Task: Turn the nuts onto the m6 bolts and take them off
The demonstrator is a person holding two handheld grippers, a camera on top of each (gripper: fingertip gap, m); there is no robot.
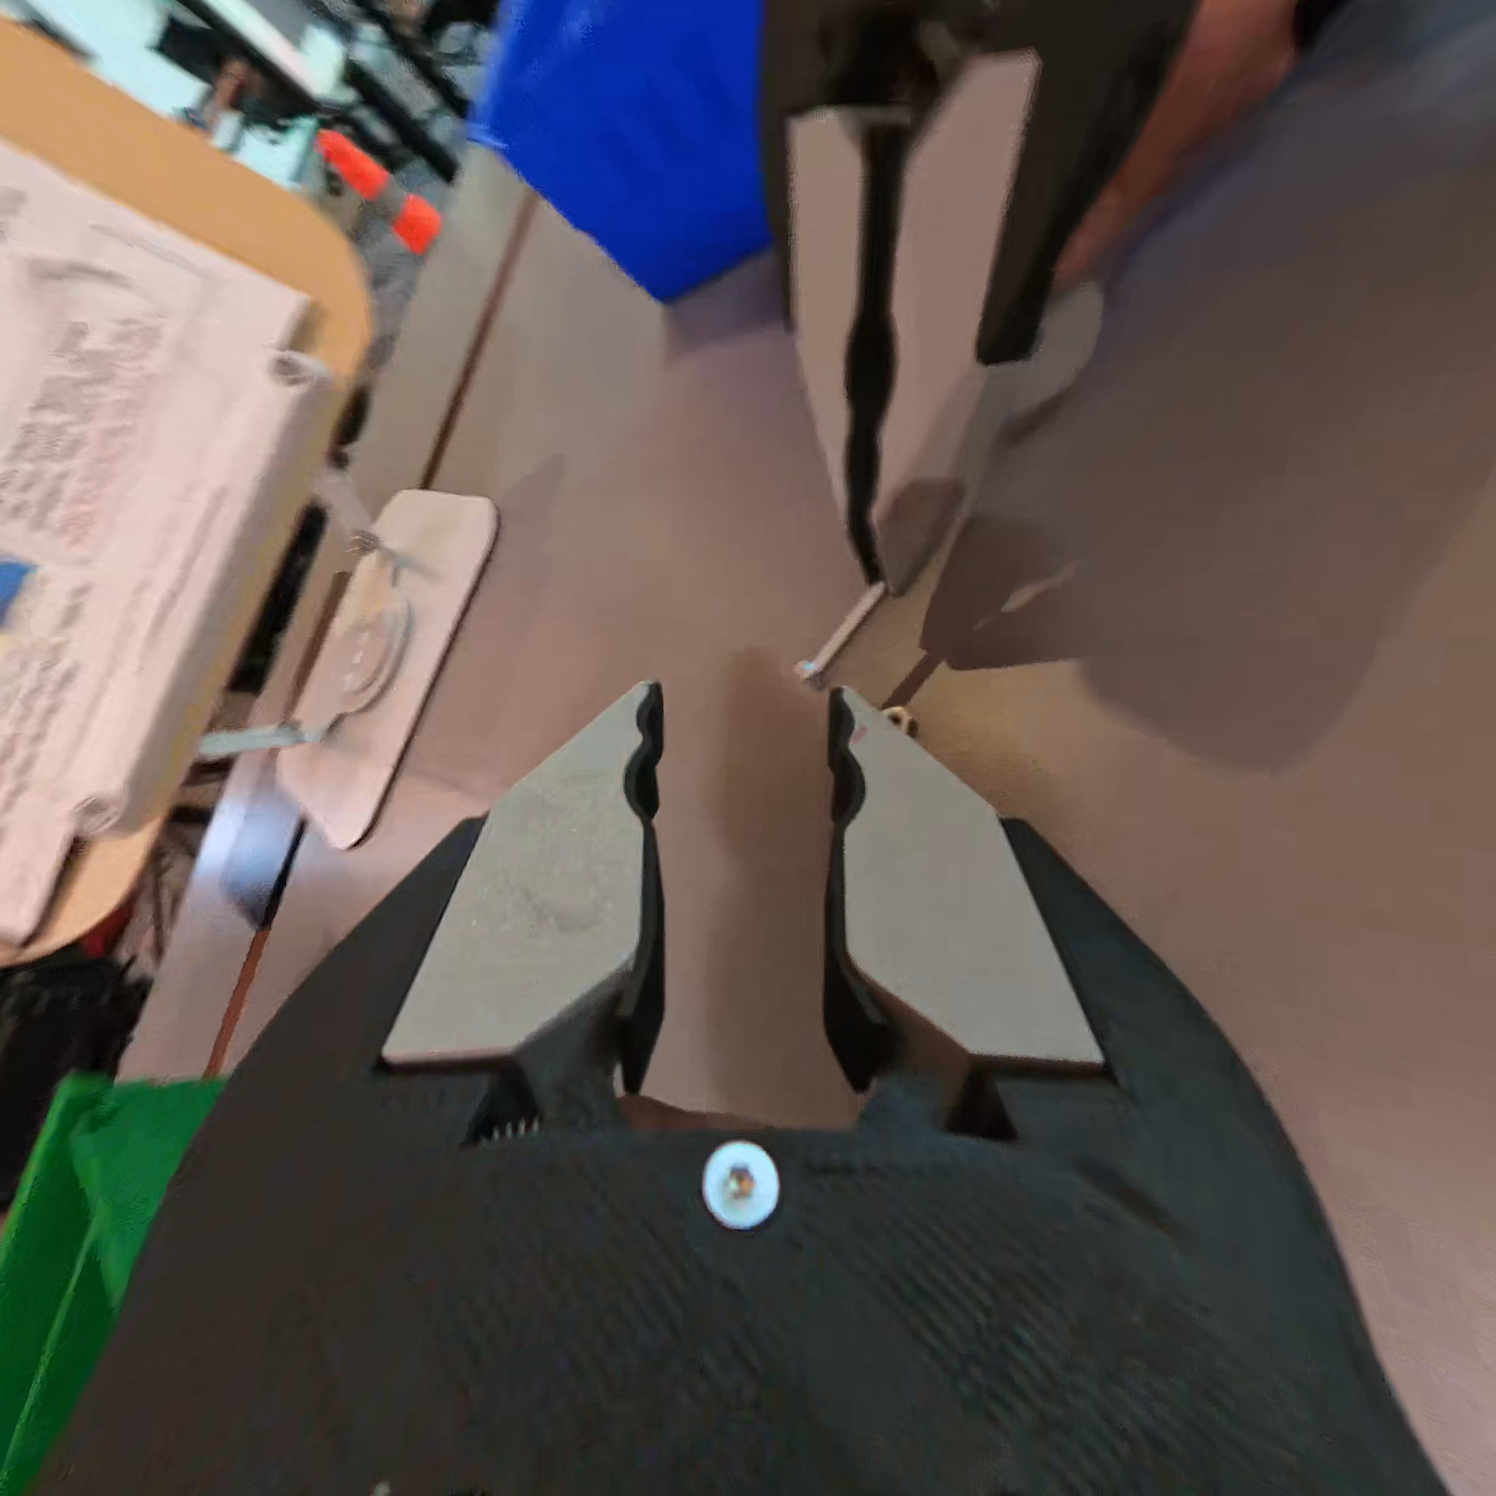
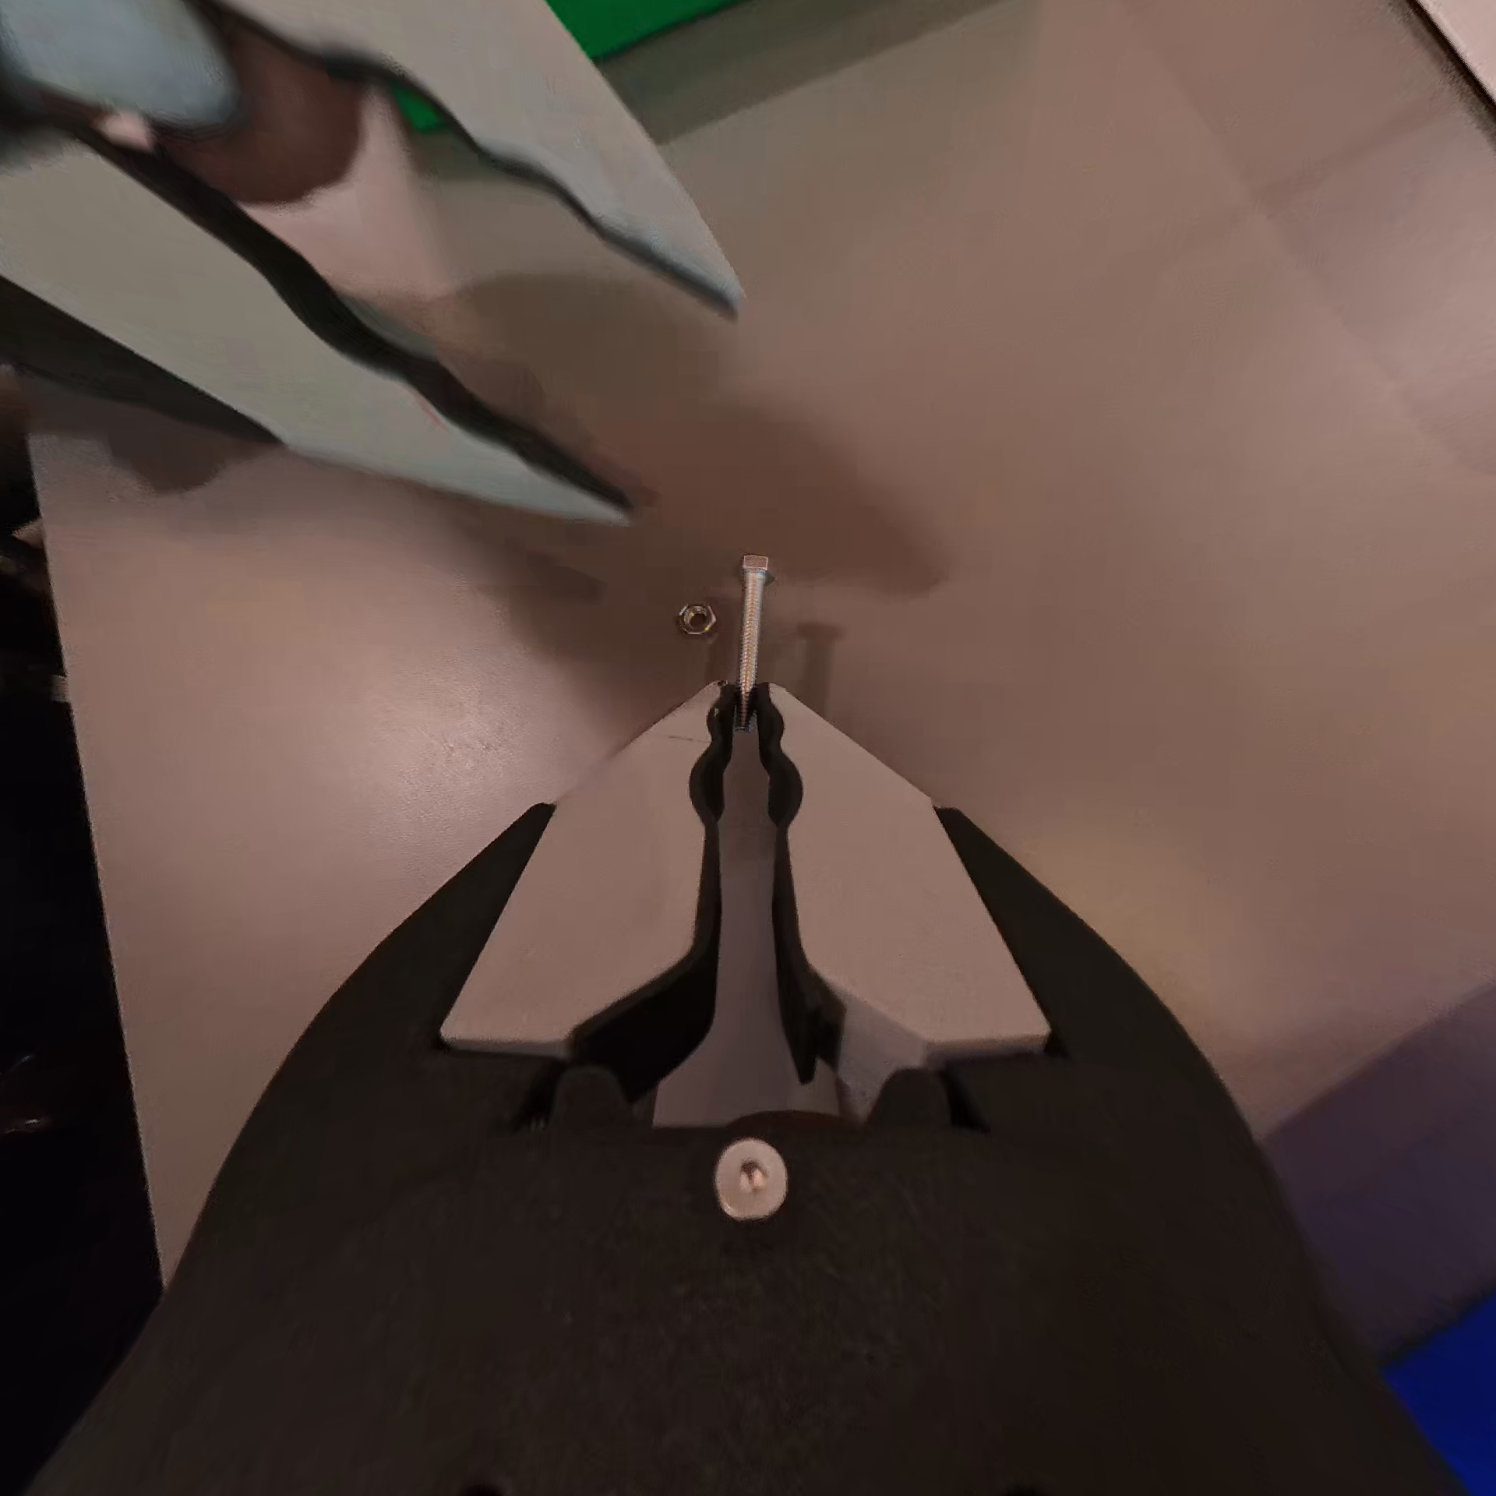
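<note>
- So we've got a plain pinkish-grey table (image 2: pixel 1133 567) carrying everything, and the action sits out in its open middle, well away from the edge that runs down the left of the right wrist view.
- Our left gripper (image 1: pixel 745 704) hangs over the table with its jaws parted wide and nothing between them. In the right wrist view it comes in from the upper left, tips angled down toward the hardware, and it's blurry.
- Our right gripper (image 2: pixel 741 696) is pinched down on the threaded end of the bolt (image 2: pixel 753 623). The bolt's long axis runs straight out in line with the fingers, hex head at the far end.
- The nut (image 2: pixel 696 619) lies flat on the table just left of the bolt shank, apart from it, not threaded on.
- What matters most: the nut sits between the left gripper's tips and the bolt, so we reckon the empty left one is better placed to grab it.
</note>
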